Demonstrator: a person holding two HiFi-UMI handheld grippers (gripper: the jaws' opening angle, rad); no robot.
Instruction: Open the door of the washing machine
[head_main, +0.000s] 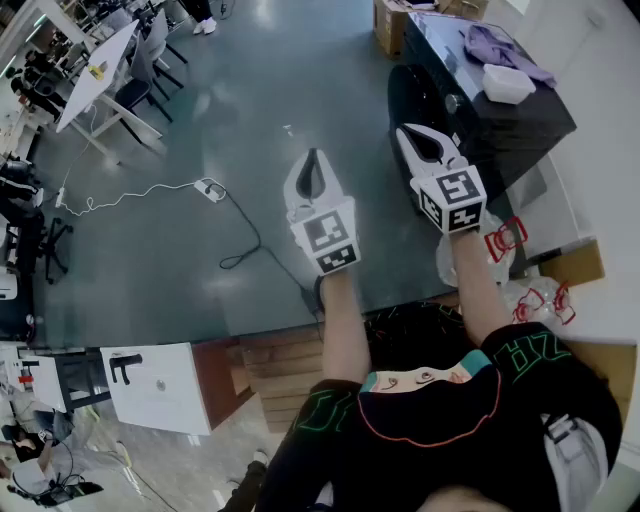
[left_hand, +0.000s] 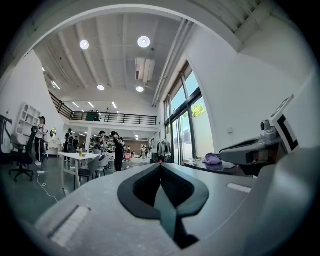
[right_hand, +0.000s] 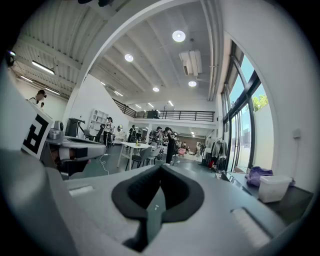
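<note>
The left gripper and right gripper hung level, jaws clenched on nothing, apparently poised before reaching for the washing machine just beside the right one.

Washing machine at right, cloth and tub on its top, carton behind it, right gripper near its front, left gripper left of that, power strip on the floor farther left, bench far left.
</note>
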